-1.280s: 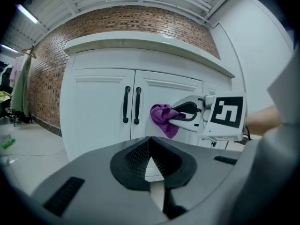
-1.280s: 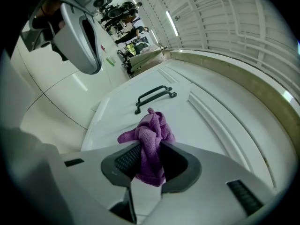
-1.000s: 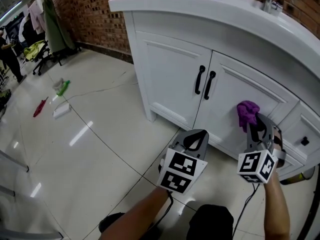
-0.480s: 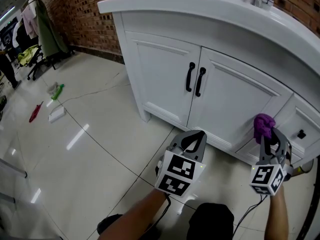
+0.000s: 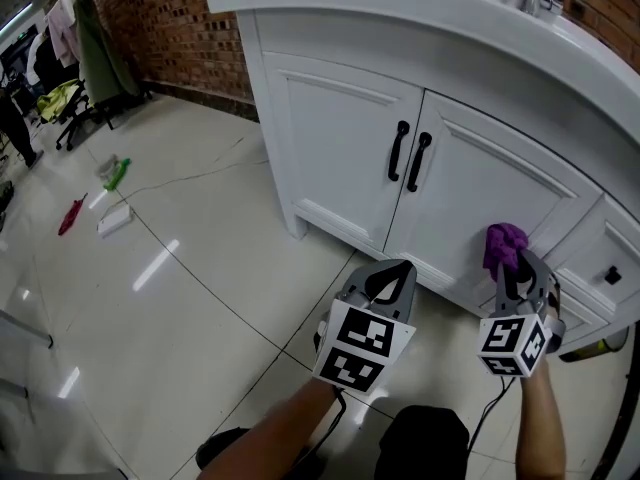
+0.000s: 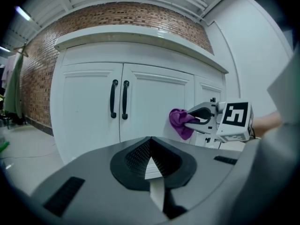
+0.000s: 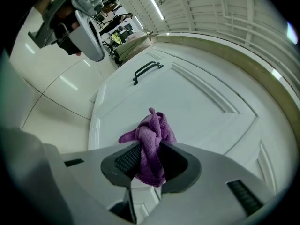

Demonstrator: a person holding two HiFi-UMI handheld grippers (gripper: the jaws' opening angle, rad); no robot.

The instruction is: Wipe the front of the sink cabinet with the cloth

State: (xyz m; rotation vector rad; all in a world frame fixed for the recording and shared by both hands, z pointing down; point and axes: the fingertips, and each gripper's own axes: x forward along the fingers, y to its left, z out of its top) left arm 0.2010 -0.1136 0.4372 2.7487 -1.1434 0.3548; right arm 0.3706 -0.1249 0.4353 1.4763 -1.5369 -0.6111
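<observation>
The cloth [image 7: 149, 146] is a purple bunched wad clamped between the fingers [image 7: 125, 159] of the right gripper [image 7: 149, 161]. About half of it sticks out past the tips and a tail hangs down between the pads. It points straight ahead of the fingers at the sink cabinet [image 5: 340, 148]. In the head view the cloth [image 5: 503, 243] sits low on the right-hand door [image 5: 480, 188], near that door's bottom right corner. It looks to be against the panel or just off it; I cannot tell for sure that it touches.

The wad has no real long axis, so the wiping direction seems to depend on the door rather than the cloth. Most of the white front lies up and to the left of the cloth, toward the pair of black handles [image 5: 408, 158]. A small drawer knob [image 5: 612, 276] sits just to the right.

The right gripper [image 5: 507, 268] is the one at the cabinet. The left gripper [image 5: 385, 283] hangs back over the tiled floor [image 5: 180, 298], well apart from the doors, with its fingers [image 6: 136, 156] closed together on nothing. From its own view, the cloth [image 6: 180, 122] shows off to the right.

The worktop [image 5: 400, 8] overhangs the doors above. My guess is that the next stroke belongs to the right hand alone.
</observation>
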